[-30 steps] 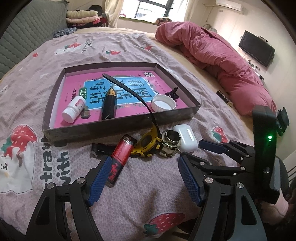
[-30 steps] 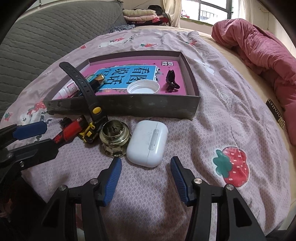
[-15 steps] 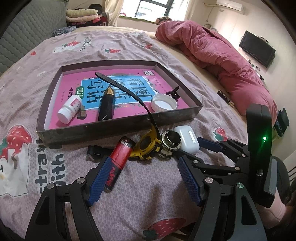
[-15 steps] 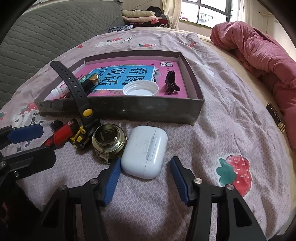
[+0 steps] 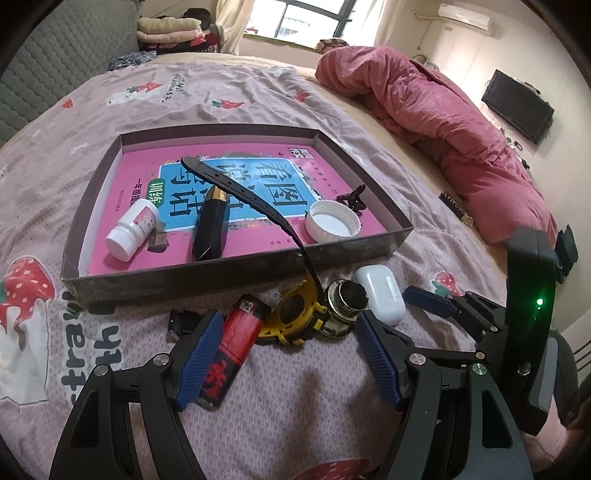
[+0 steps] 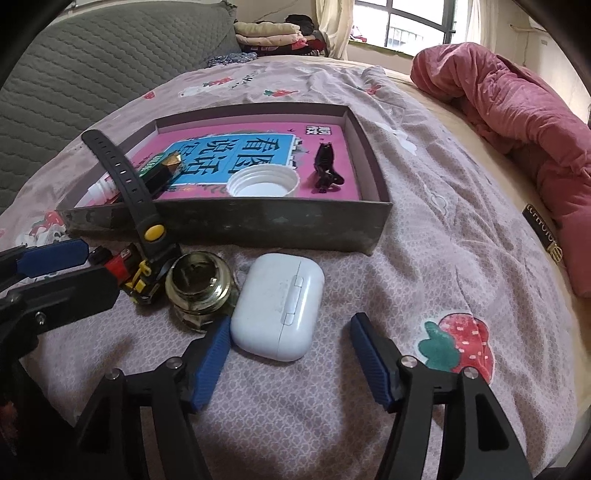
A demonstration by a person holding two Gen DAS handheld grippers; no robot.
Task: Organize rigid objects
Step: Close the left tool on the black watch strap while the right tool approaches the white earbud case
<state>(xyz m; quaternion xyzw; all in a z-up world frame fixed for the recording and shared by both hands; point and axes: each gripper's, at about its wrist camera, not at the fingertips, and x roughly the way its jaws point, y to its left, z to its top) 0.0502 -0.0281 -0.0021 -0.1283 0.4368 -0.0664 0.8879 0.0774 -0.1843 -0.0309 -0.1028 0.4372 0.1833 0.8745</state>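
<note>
A shallow box (image 5: 236, 271) (image 6: 258, 225) with a pink book on its floor lies on the bed. In it are a white bottle (image 5: 132, 230), a black and gold tube (image 5: 212, 229), a white lid (image 5: 332, 220) (image 6: 263, 182) and a black clip (image 6: 325, 168). In front of the box lie a red lighter (image 5: 232, 350), a yellow watch (image 5: 295, 314) with its black strap (image 6: 122, 173) sticking up, a small glass jar (image 6: 197, 286) and a white earbud case (image 6: 279, 306) (image 5: 380, 293). My left gripper (image 5: 288, 354) is open around the lighter and watch. My right gripper (image 6: 291, 360) is open just before the case.
A pink quilt (image 5: 436, 110) (image 6: 517, 107) is heaped on the bed's right side. A grey padded headboard (image 6: 92, 62) rises at the left. Folded clothes (image 6: 273, 35) are stacked at the far end. A TV (image 5: 517, 105) hangs on the right wall.
Both grippers have moved forward toward the loose objects. The right gripper's left finger now reaches beside the earbud case. Nothing was grasped.
</note>
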